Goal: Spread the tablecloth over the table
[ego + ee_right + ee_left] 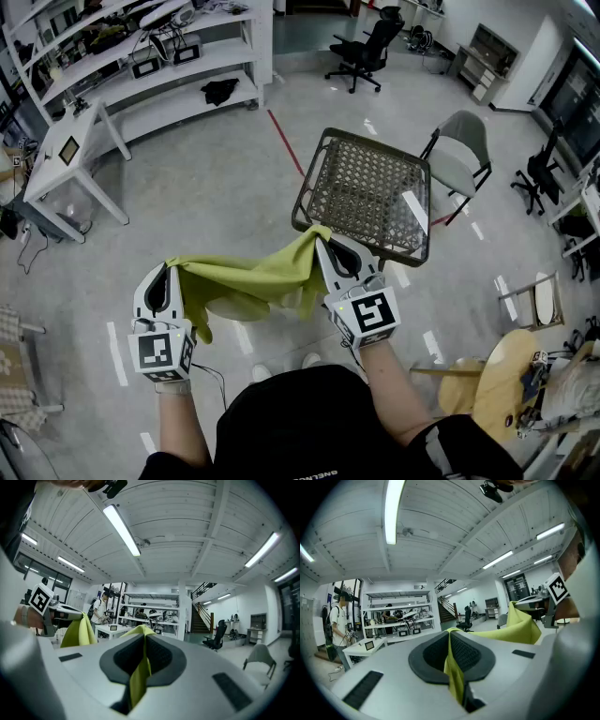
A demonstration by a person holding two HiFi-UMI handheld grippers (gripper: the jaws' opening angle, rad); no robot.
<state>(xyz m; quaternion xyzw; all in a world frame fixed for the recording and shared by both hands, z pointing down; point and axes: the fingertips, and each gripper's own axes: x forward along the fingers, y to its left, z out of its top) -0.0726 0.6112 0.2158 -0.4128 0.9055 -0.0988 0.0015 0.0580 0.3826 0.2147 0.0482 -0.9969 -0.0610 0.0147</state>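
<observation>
Far left: white desk, a flat slab top on splayed legs. Behind it, long white shelving in tiers. The floor is pale grey, smooth and slightly glossy, crossed by a thin red line.

Left gripper: pale moulded shell, dark ribbed pads, marker cube at the rear, held level. In the left gripper view I read the jaws clamped together on a thin fold of the tablecloth, which runs down the seam between the pads.

Tablecloth: yellow-green, soft, matte fabric. It hangs in the air as a sagging, creased band between the two grippers, above the floor and not on the table.

Right gripper: same build, also level. In the right gripper view the jaws are closed on another pinch of the cloth, which rises in a small peak above the pads. From the head view this corner overlaps the table's near corner; I cannot tell whether they touch.

Table: square top, dark frame with rounded corners, open woven lattice surface.

Further right: grey shell chair on thin black legs, then a round wooden tabletop.
</observation>
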